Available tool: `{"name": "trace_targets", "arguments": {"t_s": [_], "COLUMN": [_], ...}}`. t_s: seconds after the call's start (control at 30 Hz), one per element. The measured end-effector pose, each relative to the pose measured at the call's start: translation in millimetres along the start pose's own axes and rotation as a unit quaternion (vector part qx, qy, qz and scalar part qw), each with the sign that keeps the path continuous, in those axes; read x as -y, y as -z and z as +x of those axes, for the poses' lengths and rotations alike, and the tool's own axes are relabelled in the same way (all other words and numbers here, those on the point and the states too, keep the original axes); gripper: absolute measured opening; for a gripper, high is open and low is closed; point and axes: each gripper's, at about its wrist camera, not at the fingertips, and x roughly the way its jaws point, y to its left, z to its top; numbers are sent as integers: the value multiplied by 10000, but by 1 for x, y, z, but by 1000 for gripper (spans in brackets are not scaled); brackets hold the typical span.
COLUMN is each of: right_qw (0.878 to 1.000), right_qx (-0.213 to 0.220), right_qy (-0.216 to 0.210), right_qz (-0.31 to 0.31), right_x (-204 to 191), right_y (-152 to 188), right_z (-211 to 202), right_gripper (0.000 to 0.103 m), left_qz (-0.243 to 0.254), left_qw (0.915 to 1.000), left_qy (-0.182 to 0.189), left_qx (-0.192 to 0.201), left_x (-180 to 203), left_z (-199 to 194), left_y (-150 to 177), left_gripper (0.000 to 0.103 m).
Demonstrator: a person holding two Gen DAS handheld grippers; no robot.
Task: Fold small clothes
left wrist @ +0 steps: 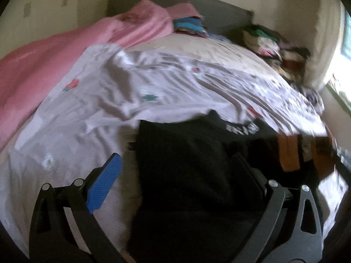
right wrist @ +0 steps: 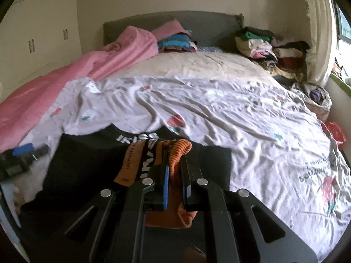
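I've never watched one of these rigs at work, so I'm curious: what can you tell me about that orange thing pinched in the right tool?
The orange garment looks like a small ribbed knit piece, seemingly a sock, with a black band bearing white letters. The right gripper is shut on it, its fingers squeezing the ribbed part. One end bunches above the fingers; the rest droops below and to the left, over the black garment spread on the bedsheet. The left wrist view shows it blurred at the far right.

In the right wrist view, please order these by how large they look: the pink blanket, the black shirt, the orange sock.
1. Pink blanket and black shirt: alike in size, and the shirt is nearer to the camera, so I do not rank them.
2. Orange sock, held in the right gripper, the smallest.
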Motion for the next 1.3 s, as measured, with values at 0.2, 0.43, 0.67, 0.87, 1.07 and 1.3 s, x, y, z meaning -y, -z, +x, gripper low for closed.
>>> {"name": "trace_targets", "arguments": {"t_s": [0.2,0.43,0.67,0.87,1.07,1.3], "right_qw": [9996,9989,9978,9977,9984,9976], "right_qx": [-235,-370,-452,-384,-376,-517], "right_qy": [105,238,441,521,424,288], "right_qz": [138,159,201,224,-42,-347], "right_x": [7,10,12,11,-8,-37], "right_y": [14,23,29,33,37,43], "right_z": [15,26,30,21,11,12], "right_gripper": [8,9,19,31,33,39], "left_qz": [-572,-249,211,458,700,710], "left_qw": [9983,9997,9989,9955,9912,9888], "left_qy": [-77,24,390,732,938,795], "left_qx": [-56,-61,-142,-390,-618,-1042], "left_x": [-35,-22,11,31,47,46], "left_z": [2,3,9,16,22,38], "left_y": [-7,-2,6,16,26,37], "left_gripper": [93,93,80,60,48,48]}}
